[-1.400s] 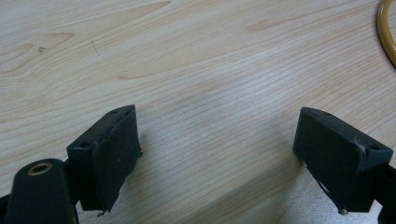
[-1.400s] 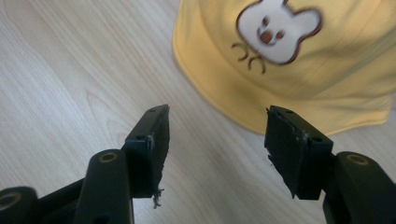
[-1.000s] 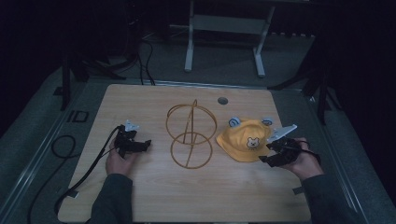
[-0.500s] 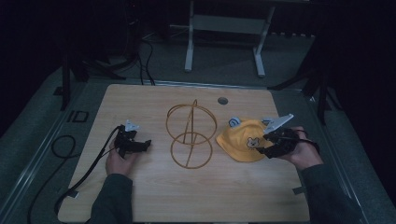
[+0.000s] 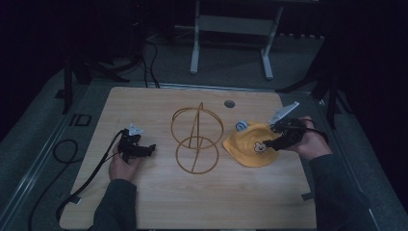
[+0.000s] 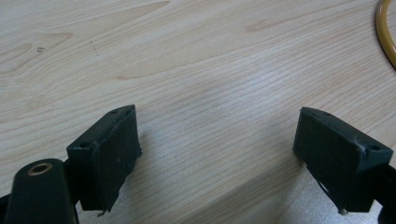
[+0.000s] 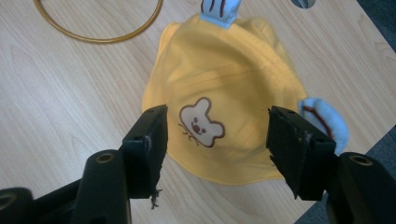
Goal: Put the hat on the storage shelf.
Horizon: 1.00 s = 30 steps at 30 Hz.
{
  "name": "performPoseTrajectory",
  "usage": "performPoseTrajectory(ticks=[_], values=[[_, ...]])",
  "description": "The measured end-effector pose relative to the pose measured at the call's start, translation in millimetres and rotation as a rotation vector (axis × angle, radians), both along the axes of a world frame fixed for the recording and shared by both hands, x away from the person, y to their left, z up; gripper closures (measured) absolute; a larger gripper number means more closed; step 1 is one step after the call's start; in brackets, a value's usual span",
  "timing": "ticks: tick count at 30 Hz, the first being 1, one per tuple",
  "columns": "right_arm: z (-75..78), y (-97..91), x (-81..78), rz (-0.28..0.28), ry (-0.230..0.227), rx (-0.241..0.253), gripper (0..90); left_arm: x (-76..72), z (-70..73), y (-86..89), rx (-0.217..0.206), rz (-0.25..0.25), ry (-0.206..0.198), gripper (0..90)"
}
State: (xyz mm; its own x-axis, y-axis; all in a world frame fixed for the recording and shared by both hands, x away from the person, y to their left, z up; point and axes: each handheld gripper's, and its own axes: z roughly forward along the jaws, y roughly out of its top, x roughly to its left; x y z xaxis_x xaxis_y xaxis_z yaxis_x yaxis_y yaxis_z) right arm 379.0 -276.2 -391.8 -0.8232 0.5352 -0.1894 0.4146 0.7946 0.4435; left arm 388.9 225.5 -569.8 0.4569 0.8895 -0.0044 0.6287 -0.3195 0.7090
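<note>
The wooden counter (image 5: 159,202) carries three items. Largest is a gold wire stand (image 5: 196,139) of two rings joined by an upright hoop, standing at the counter's centre. Next is a yellow child's cap (image 5: 251,150) bearing a bear emblem and pale blue ears, lying flat toward the right edge, just beside the stand's lower ring and apart from it. The right hand-held gripper (image 5: 270,143) is poised above the cap's right side; in the right gripper view its jaws have just been opening and stand wide, with the cap (image 7: 219,93) seen below and between them, the pads (image 7: 152,140) not pressing on the cloth. The left hand-held gripper (image 5: 150,149) sits low over bare wood near the left edge, well apart from the stand; in the left gripper view its jaws gape wide with nothing between the pads (image 6: 116,149).
</note>
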Motion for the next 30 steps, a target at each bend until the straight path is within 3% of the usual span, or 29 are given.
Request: performPoseTrajectory(ticks=[5, 15, 20, 25, 30], values=[[3.1, 7.1, 15.4, -0.008, 0.016, -0.037, 36.2, 0.0, -0.1, -0.2, -0.002, 0.002, -0.001, 14.3], [7.8, 19.0, 40.9, -0.019, 0.056, -0.059, 31.4, 0.2, 0.0, 0.0, 0.002, -0.001, -0.001, 14.3], [-0.5, 26.0, 54.2, -0.015, 0.092, -0.114, 31.5, 0.4, -0.1, -0.2, 0.001, -0.002, -0.002, 14.3], [-6.2, 25.5, 63.6, -0.055, 0.11, -0.103, 32.5, 0.4, -0.1, -0.3, 0.001, -0.002, -0.002, 14.3], [-15.3, 27.7, 72.0, -0.077, 0.107, -0.123, 31.9, 0.4, -0.2, -0.3, 0.0, -0.001, -0.002, 14.3]])
